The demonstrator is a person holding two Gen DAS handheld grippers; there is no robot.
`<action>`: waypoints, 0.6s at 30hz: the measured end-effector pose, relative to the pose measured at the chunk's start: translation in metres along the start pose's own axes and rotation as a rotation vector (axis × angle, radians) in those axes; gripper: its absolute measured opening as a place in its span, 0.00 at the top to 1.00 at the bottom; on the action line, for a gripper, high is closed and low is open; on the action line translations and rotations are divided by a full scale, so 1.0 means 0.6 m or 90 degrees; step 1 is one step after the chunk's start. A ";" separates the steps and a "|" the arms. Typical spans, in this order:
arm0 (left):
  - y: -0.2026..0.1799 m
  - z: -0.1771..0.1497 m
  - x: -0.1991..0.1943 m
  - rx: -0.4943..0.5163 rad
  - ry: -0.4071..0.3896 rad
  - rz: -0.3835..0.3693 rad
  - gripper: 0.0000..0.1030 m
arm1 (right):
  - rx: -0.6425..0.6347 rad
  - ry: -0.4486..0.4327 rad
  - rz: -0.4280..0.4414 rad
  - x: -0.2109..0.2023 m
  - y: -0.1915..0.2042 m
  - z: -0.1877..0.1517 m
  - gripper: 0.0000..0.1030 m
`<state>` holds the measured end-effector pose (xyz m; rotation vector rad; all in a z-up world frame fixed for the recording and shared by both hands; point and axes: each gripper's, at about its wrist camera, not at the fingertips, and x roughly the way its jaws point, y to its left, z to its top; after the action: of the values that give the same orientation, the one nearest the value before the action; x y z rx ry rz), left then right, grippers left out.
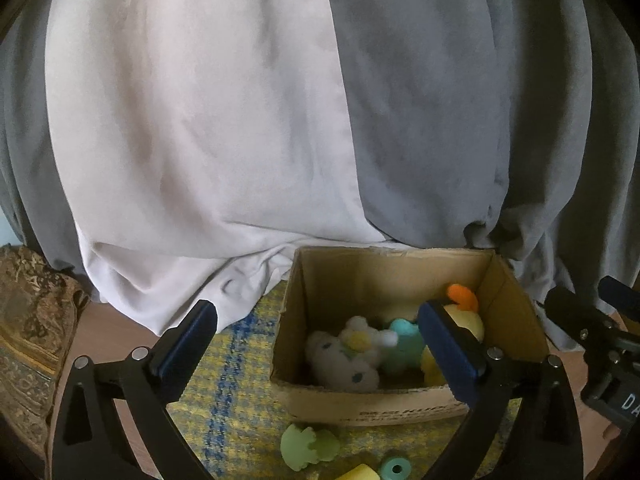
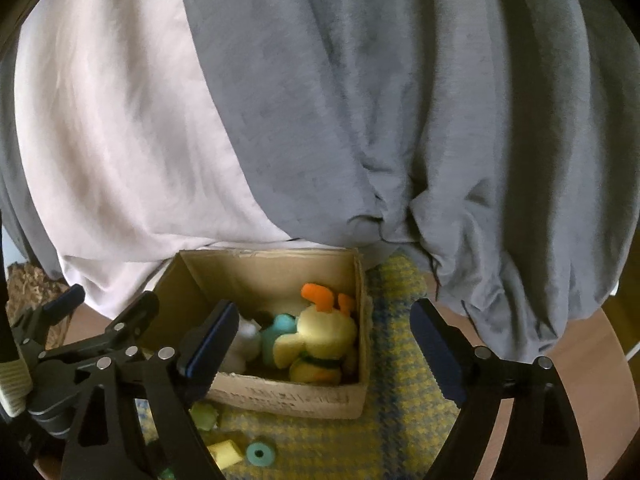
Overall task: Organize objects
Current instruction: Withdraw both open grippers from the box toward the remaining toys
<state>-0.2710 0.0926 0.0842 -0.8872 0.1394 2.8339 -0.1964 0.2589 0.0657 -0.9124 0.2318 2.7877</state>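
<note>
An open cardboard box (image 1: 360, 402) (image 2: 288, 394) stands on a yellow and blue cloth. Inside lie a white plush toy (image 1: 344, 356), a teal toy (image 1: 406, 344) (image 2: 280, 330) and a yellow plush with orange parts (image 2: 324, 332) (image 1: 466, 312). In front of the box lie a green foam piece (image 1: 308, 446) (image 2: 204, 416), a teal ring (image 1: 395, 469) (image 2: 260, 454) and a yellow block (image 1: 360, 474) (image 2: 226, 454). My left gripper (image 1: 320, 340) is open and empty, above the box's front left. My right gripper (image 2: 324, 340) is open and empty over the box.
White and grey curtains (image 1: 240, 120) (image 2: 360, 100) hang right behind the box. A patterned brown cushion (image 1: 28, 320) sits at the far left. The checked cloth (image 1: 232, 380) (image 2: 400, 400) covers a brown wooden surface (image 2: 600, 344).
</note>
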 end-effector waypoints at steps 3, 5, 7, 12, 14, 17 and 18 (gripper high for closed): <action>-0.004 -0.007 -0.014 0.003 -0.006 0.005 0.00 | 0.004 -0.005 -0.003 -0.011 -0.005 -0.002 0.15; -0.001 -0.013 -0.024 -0.004 -0.010 0.005 0.00 | 0.003 -0.009 -0.005 -0.020 -0.005 -0.006 0.15; 0.003 -0.019 -0.032 -0.008 -0.010 0.012 0.00 | 0.002 -0.012 -0.004 -0.029 -0.004 -0.010 0.14; 0.012 -0.037 -0.056 -0.010 -0.013 0.027 0.00 | 0.001 -0.020 0.001 -0.050 0.000 -0.028 0.13; 0.015 -0.048 -0.070 -0.010 -0.017 0.027 0.00 | 0.000 -0.023 0.001 -0.058 0.002 -0.038 0.13; 0.020 -0.062 -0.086 -0.010 -0.025 0.034 0.00 | -0.002 -0.022 0.006 -0.066 0.006 -0.051 0.13; 0.023 -0.067 -0.092 -0.013 -0.026 0.035 0.00 | -0.002 -0.021 0.008 -0.068 0.007 -0.057 0.13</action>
<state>-0.2066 0.0662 0.0832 -0.8420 0.1325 2.9073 -0.1457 0.2419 0.0631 -0.8684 0.2291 2.8125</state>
